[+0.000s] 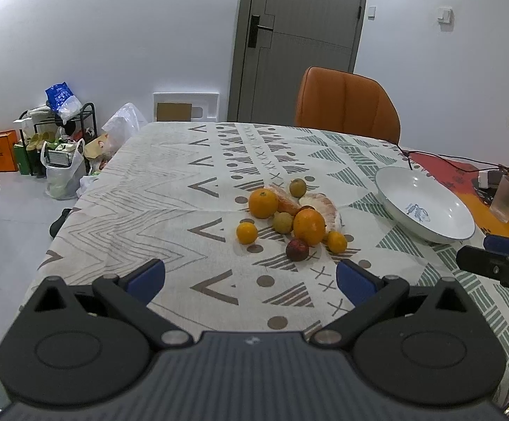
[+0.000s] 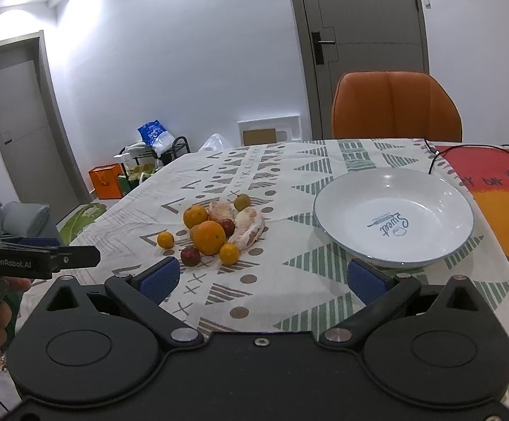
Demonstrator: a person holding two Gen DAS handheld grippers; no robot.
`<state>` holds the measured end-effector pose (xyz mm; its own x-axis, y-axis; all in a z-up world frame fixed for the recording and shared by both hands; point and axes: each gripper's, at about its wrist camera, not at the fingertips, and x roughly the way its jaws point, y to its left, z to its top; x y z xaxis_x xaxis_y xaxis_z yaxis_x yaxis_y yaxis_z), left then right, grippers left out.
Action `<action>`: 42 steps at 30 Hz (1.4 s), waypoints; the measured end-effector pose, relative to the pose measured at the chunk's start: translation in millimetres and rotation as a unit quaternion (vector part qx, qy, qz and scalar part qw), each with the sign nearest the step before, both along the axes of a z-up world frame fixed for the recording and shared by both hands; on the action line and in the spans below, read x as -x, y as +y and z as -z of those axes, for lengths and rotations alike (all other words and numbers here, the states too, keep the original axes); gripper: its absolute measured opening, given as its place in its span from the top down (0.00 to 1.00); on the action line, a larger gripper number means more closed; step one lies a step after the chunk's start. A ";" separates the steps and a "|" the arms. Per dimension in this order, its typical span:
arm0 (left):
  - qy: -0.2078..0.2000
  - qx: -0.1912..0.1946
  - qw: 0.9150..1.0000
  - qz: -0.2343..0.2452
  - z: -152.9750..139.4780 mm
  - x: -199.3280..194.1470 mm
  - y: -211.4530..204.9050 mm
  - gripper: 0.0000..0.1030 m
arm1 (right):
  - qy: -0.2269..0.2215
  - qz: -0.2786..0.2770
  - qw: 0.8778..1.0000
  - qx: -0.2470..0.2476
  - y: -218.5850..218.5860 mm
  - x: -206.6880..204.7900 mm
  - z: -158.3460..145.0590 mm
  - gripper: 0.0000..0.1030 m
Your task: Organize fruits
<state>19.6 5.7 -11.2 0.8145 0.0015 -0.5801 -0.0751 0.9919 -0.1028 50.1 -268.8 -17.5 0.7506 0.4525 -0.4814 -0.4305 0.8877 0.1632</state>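
2 oranges (image 1: pixel 263 203), 2 kumquats (image 1: pixel 246 233), 1 bowl (image 1: pixel 426 207)

We see the counter (image 2: pixel 289 287) under a patterned cloth (image 2: pixel 191 189), bearing a fruit pile (image 2: pixel 219 228) mid-left, a white bowl (image 2: pixel 338 210) right, a red-orange mat (image 2: pixel 500 182) far right.

On the table (image 1: pixel 170 189) before me, the fruit pile (image 1: pixel 289 215) lies left of the bowl (image 2: pixel 393 215), the two apart. A chair (image 2: pixel 396 105) stands behind the table's far edge, a door (image 1: pixel 303 35) behind that (bags and a rack (image 1: pixel 61 133) sit on the floor, far left).
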 end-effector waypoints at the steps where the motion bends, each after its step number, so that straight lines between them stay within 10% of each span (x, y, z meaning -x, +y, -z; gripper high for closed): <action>1: -0.001 0.001 1.000 0.000 0.6 -1.2 0.9 0.00 | 0.002 -0.002 1.000 -0.003 1.0 -1.5 0.6 0.00; 26: -0.010 0.014 1.000 0.015 25.6 -47.5 9.1 0.04 | 0.027 -0.020 0.999 -0.009 30.3 -46.6 29.8 0.01; 42: 0.009 0.022 1.000 0.000 39.0 -65.1 23.6 0.12 | 0.068 -0.065 0.995 -0.019 54.4 -77.5 49.8 0.35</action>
<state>84.7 29.3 -50.2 0.8043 -0.0250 -0.5938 -0.0770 0.9863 -0.1458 127.6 -214.4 -67.4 0.6139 0.5608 -0.5555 -0.5126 0.8184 0.2598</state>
